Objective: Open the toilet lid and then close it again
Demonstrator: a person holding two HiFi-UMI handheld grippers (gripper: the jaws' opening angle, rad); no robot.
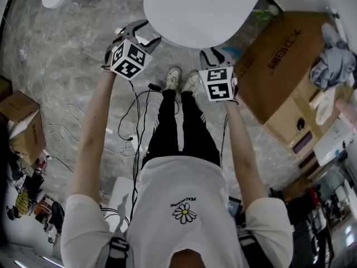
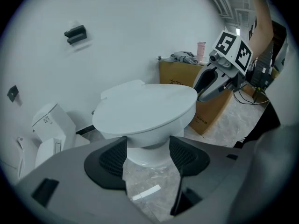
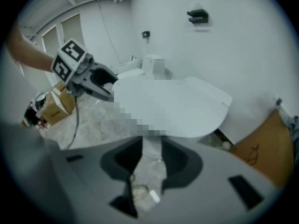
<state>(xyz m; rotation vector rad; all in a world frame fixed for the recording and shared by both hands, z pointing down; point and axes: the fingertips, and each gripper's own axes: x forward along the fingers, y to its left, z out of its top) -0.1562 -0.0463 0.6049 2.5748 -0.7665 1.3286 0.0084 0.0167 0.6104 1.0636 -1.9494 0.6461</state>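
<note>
The white toilet lid lies shut on its bowl, at the top middle of the head view. My left gripper hangs at the lid's front left edge and my right gripper at its front right edge. Both are apart from the lid. In the left gripper view the lid stands just beyond my open left gripper, with only floor between the pads; the right gripper shows beside the lid's rim. In the right gripper view the lid lies ahead of the open right gripper, nothing in its gap.
A large cardboard box with grey cloth on it stands close to the toilet's right. Cables trail over the marble floor by the person's shoes. Another toilet stands to the left, and a small box further left.
</note>
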